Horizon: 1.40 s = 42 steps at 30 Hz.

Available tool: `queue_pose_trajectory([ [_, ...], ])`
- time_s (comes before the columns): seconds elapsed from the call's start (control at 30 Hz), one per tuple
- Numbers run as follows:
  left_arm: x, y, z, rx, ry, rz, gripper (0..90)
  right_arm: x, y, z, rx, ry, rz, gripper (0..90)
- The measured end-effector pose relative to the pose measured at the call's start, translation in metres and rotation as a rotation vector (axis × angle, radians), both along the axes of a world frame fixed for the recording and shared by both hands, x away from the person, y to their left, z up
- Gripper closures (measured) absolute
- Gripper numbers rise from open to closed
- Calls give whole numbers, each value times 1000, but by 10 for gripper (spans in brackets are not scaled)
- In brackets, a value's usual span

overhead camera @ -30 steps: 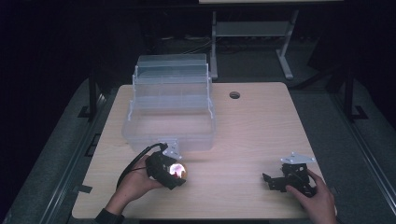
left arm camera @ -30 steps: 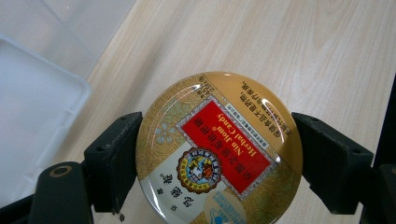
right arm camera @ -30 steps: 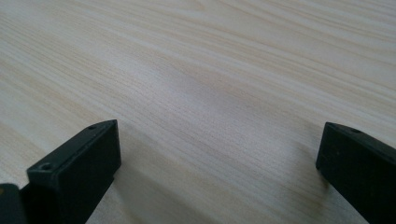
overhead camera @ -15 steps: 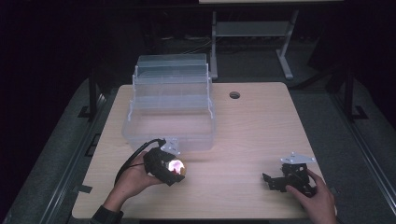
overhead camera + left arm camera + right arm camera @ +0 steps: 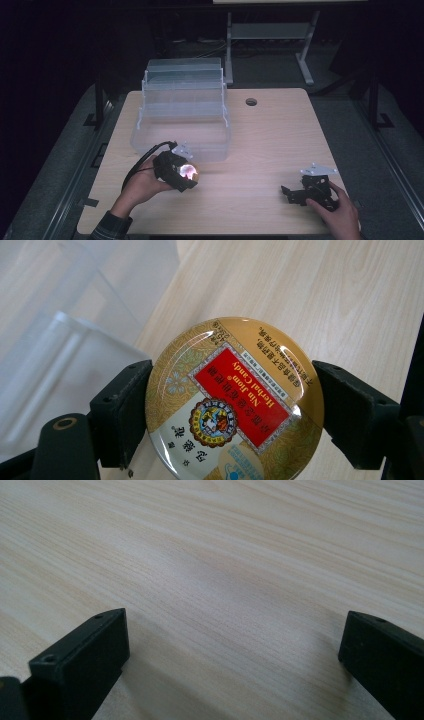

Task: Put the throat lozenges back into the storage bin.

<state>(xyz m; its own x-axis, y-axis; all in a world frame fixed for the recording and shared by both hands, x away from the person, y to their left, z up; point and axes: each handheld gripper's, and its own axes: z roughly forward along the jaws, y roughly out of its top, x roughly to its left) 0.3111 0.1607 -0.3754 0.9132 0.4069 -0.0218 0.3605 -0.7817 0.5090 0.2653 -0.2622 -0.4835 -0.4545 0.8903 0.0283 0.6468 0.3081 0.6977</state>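
**Round candy tin pinched at its rim, clear organiser box close by**

High view first: the left gripper hovers over the wooden table near its front-left, carrying a small shiny disc that flares in the light, the candy tin. At twelve o'clock from it, just beside, stands the clear plastic organiser box, tiers stepped open, walls thin and see-through. Over at four o'clock on the table, well apart, the right gripper rests low in the person's hand.

Left gripper view now: the tin sits between the two black jaws, which pinch it at nine and three o'clock on its edge. It's a flat round tin, gold with a red label panel and a crest, and the lid is glossy, throwing bright highlights. My read: light, rigid metal, not fragile, but slick and curved at the rim, so it could swivel or slip out. Holding across the full diameter, as here, looks the safest grip. The box's frosted corner shows at ten o'clock.

Right gripper view: jaws spread wide, nothing between them, just pale matte wood grain beneath.
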Motion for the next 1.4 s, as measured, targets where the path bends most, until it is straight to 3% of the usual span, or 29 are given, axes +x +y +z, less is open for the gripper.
queue_pose_trajectory([
  [0.53,10,2,17,5,-17,11,195,0,0,0,2,1,0,0],
  [1.4,42,12,35,-4,-38,96,194,0,0,0,1,0,0,0],
])
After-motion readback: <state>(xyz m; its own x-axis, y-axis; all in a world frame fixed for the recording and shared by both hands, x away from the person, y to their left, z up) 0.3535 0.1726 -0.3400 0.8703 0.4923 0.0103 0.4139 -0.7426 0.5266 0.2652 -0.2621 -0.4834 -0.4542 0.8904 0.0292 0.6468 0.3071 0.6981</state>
